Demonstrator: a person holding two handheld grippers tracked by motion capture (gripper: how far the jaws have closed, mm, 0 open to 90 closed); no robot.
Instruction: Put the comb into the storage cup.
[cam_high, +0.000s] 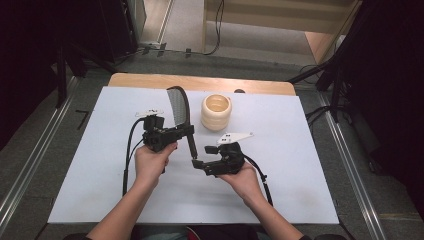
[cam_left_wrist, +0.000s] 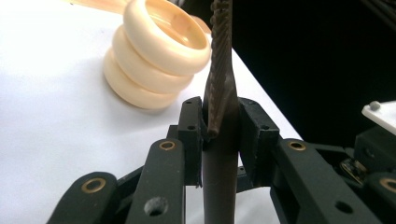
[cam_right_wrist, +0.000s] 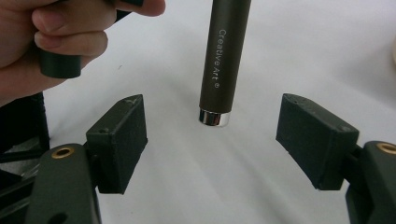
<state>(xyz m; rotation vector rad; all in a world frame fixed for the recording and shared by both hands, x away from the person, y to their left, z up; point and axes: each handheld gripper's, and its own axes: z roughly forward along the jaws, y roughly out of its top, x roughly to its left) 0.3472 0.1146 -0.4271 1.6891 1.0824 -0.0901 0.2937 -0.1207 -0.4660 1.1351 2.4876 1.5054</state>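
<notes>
Your left gripper (cam_high: 189, 131) clamps the light, stiff comb (cam_high: 176, 107) mid-handle; your right gripper (cam_high: 201, 156) gapes empty around its slippery tip.

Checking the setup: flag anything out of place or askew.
Nothing is spilled or broken. The fan is off the table, clamped in the left claw; its handle end hangs between the open right claw pads, untouched. The ring stack stands upright.

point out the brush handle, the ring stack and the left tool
brush handle (cam_right_wrist: 218, 70), right gripper view, on the dark barrel by the lettering.
ring stack (cam_high: 216, 112), high view, on its cream side wall.
left tool (cam_left_wrist: 220, 133), left gripper view, midway between its fingertips, clamped on the brush.
</notes>
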